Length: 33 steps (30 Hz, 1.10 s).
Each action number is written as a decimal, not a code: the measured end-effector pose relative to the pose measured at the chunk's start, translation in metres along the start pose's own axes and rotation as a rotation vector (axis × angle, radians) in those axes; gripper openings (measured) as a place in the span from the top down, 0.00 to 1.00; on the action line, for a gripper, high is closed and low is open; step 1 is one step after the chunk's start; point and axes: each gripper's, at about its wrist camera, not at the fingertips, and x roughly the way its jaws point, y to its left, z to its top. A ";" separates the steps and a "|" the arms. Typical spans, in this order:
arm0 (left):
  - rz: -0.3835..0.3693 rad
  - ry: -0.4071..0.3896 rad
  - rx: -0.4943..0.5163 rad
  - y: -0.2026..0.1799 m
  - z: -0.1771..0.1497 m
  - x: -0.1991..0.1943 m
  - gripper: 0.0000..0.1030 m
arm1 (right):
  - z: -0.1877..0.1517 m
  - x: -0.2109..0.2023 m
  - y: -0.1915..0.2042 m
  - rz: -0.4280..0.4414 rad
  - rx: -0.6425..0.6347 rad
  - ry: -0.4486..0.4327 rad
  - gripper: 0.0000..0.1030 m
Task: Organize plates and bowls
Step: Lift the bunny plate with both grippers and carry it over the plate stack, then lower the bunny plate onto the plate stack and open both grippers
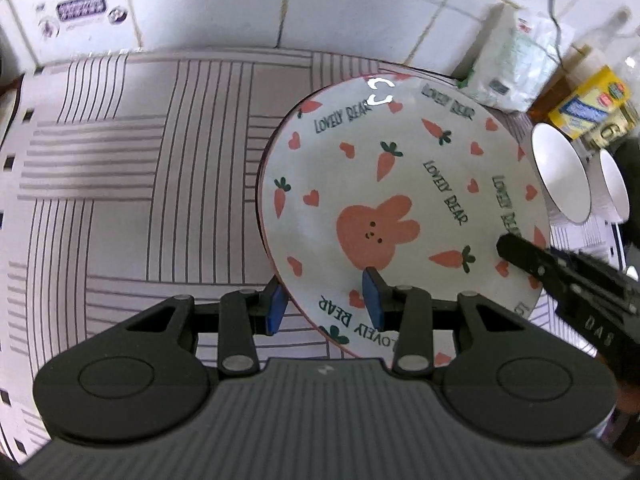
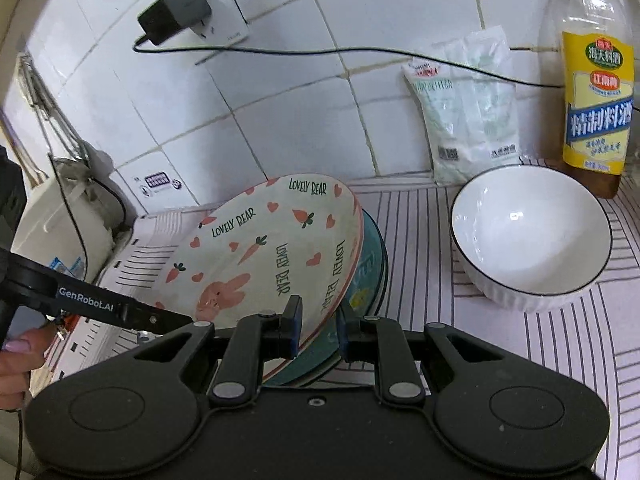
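Note:
A white plate with pink rabbit, carrots and "LOVELY BEAR" lettering (image 1: 400,200) is held tilted above the striped mat. My left gripper (image 1: 326,300) is shut on its near rim, one blue pad above and one below. My right gripper (image 2: 318,330) is shut on its opposite rim and also shows in the left wrist view (image 1: 520,252). In the right wrist view the rabbit plate (image 2: 272,256) leans over a teal plate (image 2: 368,272) lying beneath it. A white bowl with a dark rim (image 2: 532,236) stands to the right; two such bowls (image 1: 560,176) show in the left wrist view.
A striped mat (image 1: 140,180) covers the counter up to a white tiled wall. A white bag (image 2: 468,108) and a yellow-labelled bottle (image 2: 596,100) stand at the back right. A charger and cable (image 2: 176,12) hang on the wall. A white appliance (image 2: 60,216) stands at left.

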 end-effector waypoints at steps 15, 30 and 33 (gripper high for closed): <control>0.047 0.059 -0.015 -0.003 0.009 0.011 0.63 | 0.012 0.012 0.018 -0.104 -0.073 0.110 0.79; 0.128 0.104 0.043 -0.022 0.015 0.015 0.63 | 0.018 0.025 0.052 -0.329 -0.105 0.200 0.68; 0.143 0.102 0.081 -0.027 0.014 0.015 0.63 | 0.014 0.030 0.058 -0.382 -0.155 0.193 0.65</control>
